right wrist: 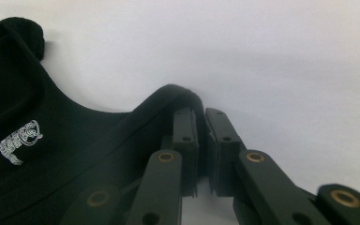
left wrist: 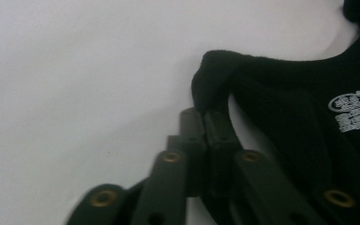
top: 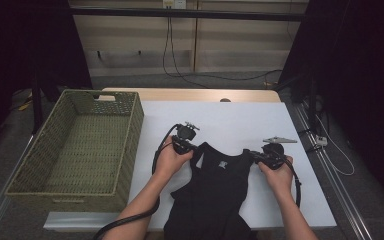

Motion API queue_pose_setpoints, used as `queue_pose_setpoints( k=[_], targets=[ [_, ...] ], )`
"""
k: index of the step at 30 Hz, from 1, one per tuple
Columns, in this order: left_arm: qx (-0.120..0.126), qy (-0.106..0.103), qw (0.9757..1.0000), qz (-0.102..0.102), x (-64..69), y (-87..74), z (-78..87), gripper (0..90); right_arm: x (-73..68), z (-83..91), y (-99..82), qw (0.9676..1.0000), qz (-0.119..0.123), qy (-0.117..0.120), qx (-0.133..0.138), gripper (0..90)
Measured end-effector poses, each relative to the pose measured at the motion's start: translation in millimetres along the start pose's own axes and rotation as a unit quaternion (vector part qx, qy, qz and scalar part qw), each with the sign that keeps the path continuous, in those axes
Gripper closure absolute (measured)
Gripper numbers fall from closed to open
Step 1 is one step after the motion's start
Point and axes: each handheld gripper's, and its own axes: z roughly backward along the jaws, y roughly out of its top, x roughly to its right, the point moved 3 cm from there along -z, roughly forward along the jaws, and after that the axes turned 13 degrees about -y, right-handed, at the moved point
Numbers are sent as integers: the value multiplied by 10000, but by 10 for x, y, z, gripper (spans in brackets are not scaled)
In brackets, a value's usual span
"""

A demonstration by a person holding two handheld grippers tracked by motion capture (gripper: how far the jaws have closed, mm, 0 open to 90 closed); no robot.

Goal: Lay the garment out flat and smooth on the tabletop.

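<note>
A black sleeveless top (top: 215, 190) lies flat on the white table cover (top: 240, 120), neck away from the person, with a small white label (top: 222, 164) inside the neckline. My left gripper (top: 195, 151) is at its left shoulder strap. In the left gripper view the jaws (left wrist: 205, 113) stand pressed together with the strap's end (left wrist: 215, 75) bunched at their tips. My right gripper (top: 254, 156) is at the right shoulder strap. In the right gripper view its tips (right wrist: 200, 113) pinch the strap's curved edge (right wrist: 168, 96). The label shows in both gripper views (left wrist: 351, 110) (right wrist: 21, 140).
A large woven green basket (top: 136, 132) stands at the table's left, beside the cover's edge, with nothing inside. Bare white cover lies beyond the top toward the far edge. A cable trails from each gripper along the forearms. Dark curtains flank the table.
</note>
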Motion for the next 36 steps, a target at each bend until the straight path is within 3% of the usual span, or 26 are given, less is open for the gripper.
queue_pose_setpoints(
  k=[8,12,16,22,26,28,30,32,34,36],
  targets=[
    [121,-66,9999,74,119,206,254,894,31,17,13,10000,32,-64,69,839],
    [133,-61,9998,151,153,291,291,894,150,65,40,9996,-151,-174,142,841],
    [156,-102,9997,181,215,365,198,893,229,95,45,9994,-187,-266,127,841],
    [-3,-327,9994,64,386,434,-63,873,202,73,32,9995,-40,-305,98,839],
    [-101,-435,9990,-95,460,432,-228,703,192,61,18,9995,-9,-313,57,838],
    [-9,-428,9990,-142,452,436,-244,613,192,61,13,9995,33,-317,51,838],
    [5,-295,9992,-286,412,437,-220,545,192,65,7,9995,44,-318,37,838],
    [84,-255,9991,-316,360,436,-176,430,194,63,0,9995,61,-321,42,837],
    [159,-201,9992,-318,295,431,-120,410,197,56,-10,9994,71,-323,36,837],
    [297,-120,9989,-334,217,426,-71,329,199,46,-25,9995,39,-328,22,837]
  ],
)
